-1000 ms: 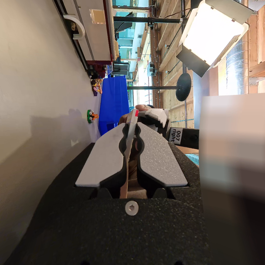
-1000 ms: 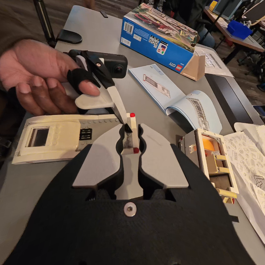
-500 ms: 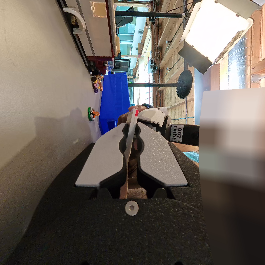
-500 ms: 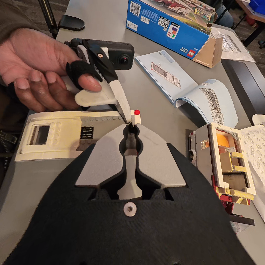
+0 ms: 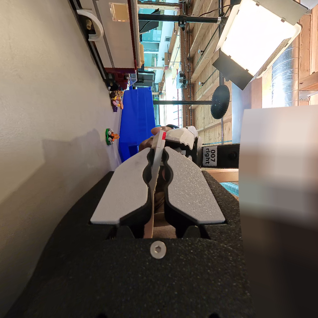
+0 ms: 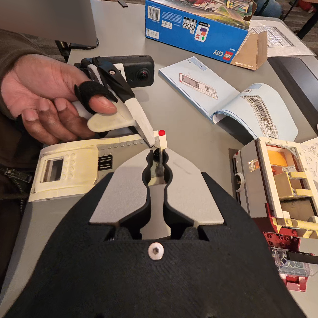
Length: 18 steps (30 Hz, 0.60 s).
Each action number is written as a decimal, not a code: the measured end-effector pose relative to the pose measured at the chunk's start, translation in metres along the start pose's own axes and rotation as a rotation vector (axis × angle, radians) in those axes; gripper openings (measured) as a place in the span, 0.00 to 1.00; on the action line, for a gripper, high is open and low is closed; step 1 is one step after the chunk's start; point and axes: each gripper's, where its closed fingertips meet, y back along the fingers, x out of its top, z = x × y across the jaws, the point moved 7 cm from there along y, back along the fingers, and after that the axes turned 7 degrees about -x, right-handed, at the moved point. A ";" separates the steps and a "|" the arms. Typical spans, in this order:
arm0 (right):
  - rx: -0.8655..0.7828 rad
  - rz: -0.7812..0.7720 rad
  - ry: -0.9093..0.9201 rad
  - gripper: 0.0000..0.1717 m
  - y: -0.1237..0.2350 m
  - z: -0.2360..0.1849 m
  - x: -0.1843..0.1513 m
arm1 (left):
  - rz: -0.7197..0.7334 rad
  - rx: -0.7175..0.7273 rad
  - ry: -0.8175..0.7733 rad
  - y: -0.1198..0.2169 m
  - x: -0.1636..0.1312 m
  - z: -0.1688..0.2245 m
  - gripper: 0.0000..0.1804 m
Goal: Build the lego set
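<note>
Left gripper (image 5: 157, 151) is clamped edge-on across a flat cream-and-grey brick roof panel (image 6: 72, 165), both pads pressing on its thin edge. In the right wrist view its white fingers (image 6: 141, 123) bite the panel's far corner, beside the red stud (image 6: 161, 132); a hand (image 6: 44, 96) holds that gripper.

Right gripper (image 6: 157, 154) jaws are nearly together over the same end of the panel, straddling the narrow white strip (image 6: 163, 142) at its edge; something dark sits between the pads. Can't tell if the pads actually press on anything.

The panel lies at the near-left part of the grey table (image 6: 189, 123), its long side across the view. Just right of the gripper is a partly built brick vehicle (image 6: 275, 185). An open instruction booklet (image 6: 223, 96) lies mid-table and a blue box (image 6: 197, 31) toward the far edge.
</note>
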 end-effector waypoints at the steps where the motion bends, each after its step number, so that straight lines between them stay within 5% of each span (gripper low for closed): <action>1: 0.000 0.001 -0.003 0.06 0.000 0.000 0.000 | -0.001 0.000 0.001 0.000 0.000 0.000 0.05; 11: 0.076 0.017 -0.108 0.09 0.012 0.010 -0.002 | -0.009 -0.005 0.003 0.001 0.000 0.000 0.05; 18: 0.072 0.004 -0.025 0.11 0.014 0.001 -0.006 | -0.005 0.001 -0.002 0.003 0.000 0.000 0.05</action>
